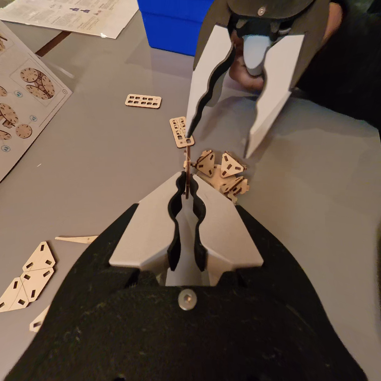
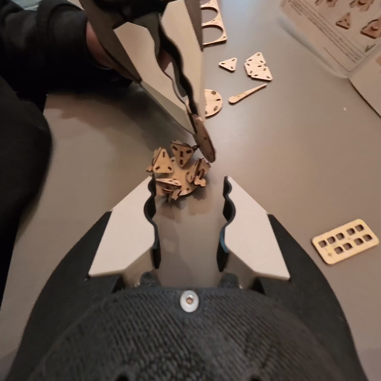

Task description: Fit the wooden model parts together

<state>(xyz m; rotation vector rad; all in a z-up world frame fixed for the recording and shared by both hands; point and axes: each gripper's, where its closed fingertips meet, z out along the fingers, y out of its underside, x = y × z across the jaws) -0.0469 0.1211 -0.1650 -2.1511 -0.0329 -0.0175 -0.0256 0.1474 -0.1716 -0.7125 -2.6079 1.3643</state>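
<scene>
You are working over a smooth grey tabletop (image 1: 107,185) strewn with laser-cut plywood parts, with printed instruction sheets (image 1: 31,92) at one side and a blue plastic box (image 1: 173,26) at the far edge. Your left gripper (image 1: 187,175) is clenched on a thin round plywood disc with slots (image 2: 204,138), held edge-on, both pads pressing its faces. The disc's lower rim sits just beside the part-built plywood assembly of a round base with upright triangular pieces (image 2: 177,173), resting on the table. Your right gripper (image 2: 188,181) is spread wide and bare, its near fingertip just beside that assembly. Flat perforated rectangular plywood plates (image 1: 143,101) and loose triangular plywood pieces (image 2: 257,69) lie well apart from it.
</scene>
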